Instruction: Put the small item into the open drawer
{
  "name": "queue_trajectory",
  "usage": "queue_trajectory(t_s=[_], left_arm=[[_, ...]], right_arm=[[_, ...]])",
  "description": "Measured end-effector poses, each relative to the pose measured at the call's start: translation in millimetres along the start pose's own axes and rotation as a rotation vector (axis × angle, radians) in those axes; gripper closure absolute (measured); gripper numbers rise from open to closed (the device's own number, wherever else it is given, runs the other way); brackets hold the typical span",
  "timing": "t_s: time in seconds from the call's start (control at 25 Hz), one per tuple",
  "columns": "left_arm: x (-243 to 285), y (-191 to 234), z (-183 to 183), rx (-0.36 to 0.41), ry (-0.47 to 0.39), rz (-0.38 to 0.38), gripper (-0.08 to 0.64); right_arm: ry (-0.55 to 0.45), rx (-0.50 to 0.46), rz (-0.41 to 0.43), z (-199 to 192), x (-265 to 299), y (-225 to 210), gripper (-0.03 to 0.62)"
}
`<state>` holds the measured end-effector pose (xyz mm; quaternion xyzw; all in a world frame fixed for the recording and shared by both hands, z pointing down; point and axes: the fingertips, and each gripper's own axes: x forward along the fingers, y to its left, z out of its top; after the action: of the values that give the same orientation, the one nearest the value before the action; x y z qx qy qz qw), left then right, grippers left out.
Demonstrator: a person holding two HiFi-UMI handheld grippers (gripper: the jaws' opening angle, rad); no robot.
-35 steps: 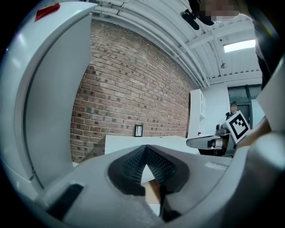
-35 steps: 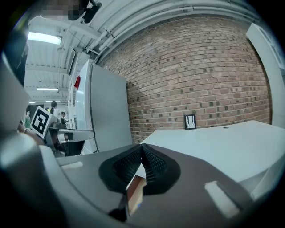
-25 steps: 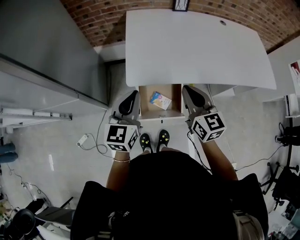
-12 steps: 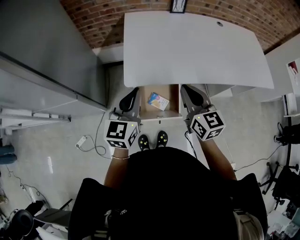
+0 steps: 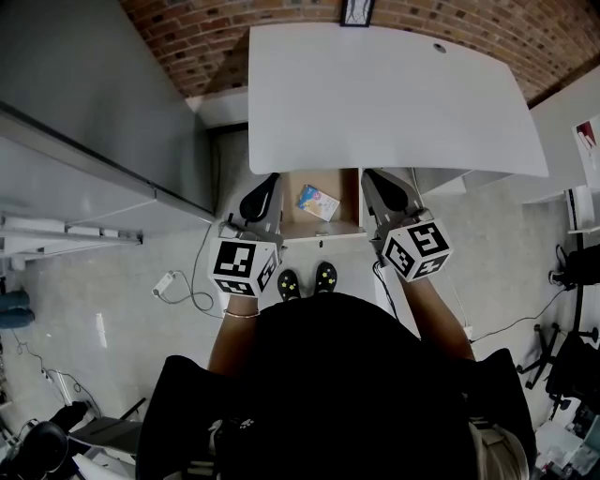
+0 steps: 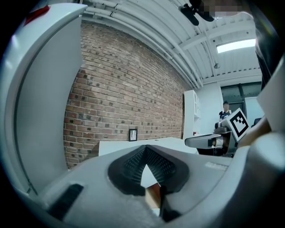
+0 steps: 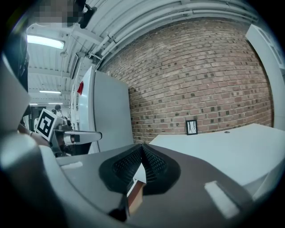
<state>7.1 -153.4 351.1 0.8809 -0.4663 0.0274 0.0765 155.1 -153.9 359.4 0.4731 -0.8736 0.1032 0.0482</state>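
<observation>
In the head view a wooden drawer (image 5: 351,199) stands pulled out under the front edge of the white desk (image 5: 394,103). A small colourful item (image 5: 319,202) lies on the drawer's floor. My left gripper (image 5: 269,180) is held at the drawer's left side, shut and with nothing in it; in the left gripper view its pads (image 6: 133,162) meet at the tip. At the drawer's right side, my right gripper (image 5: 371,174) is shut and holds nothing. The right gripper view shows its jaws (image 7: 142,146) closed together, pointing over the desk top (image 7: 222,142).
A tall grey cabinet (image 5: 94,103) fills the left. A cable with a plug (image 5: 169,279) lies on the floor beside it. A brick wall (image 5: 234,28) with a small framed picture (image 5: 359,11) runs behind the desk. The person's shoes (image 5: 307,279) stand before the drawer.
Almost nothing: the head view has shifted slightly. Both grippers stay shut either side of the drawer, and the item lies still inside it.
</observation>
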Motion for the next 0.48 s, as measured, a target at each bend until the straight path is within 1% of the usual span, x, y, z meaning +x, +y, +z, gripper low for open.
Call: queue_trajectory(t_s=[0.48], left_arm=[[-2.2, 3.0, -1.2, -0.003, 0.002, -0.001, 0.563]], right_arm=[[0.0, 0.0, 0.001, 1.2, 6.6, 2.4, 0.583]])
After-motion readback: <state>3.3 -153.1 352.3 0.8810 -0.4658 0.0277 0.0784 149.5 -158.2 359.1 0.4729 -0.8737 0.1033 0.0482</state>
